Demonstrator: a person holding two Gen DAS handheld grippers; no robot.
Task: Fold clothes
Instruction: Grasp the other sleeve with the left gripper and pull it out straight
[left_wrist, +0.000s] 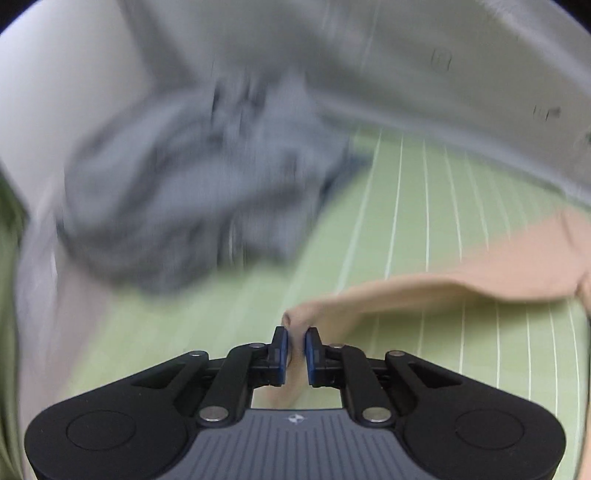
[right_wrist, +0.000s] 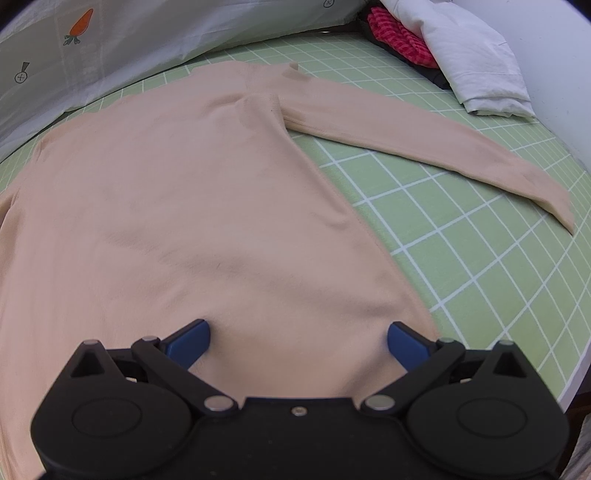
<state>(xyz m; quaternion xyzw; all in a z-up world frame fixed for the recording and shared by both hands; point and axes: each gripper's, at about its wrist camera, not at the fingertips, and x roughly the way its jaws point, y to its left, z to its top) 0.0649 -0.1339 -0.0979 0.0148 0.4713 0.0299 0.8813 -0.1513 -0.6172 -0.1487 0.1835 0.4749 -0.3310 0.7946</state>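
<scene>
A peach long-sleeved sweater (right_wrist: 177, 206) lies flat on the green checked sheet (right_wrist: 461, 229), one sleeve (right_wrist: 424, 136) stretched out to the right. My right gripper (right_wrist: 298, 341) is open, its blue pads low over the sweater's hem. In the left wrist view my left gripper (left_wrist: 296, 341) is shut on the end of the sweater's other sleeve (left_wrist: 406, 291), which trails off to the right above the sheet (left_wrist: 424, 206). That view is motion-blurred.
A blurred grey heap of clothes (left_wrist: 199, 192) lies ahead-left of the left gripper. A white duvet with carrot prints (right_wrist: 110, 48) borders the far side. A white folded cloth (right_wrist: 476, 55) and red garment (right_wrist: 399, 37) sit far right, near the mattress edge (right_wrist: 576, 369).
</scene>
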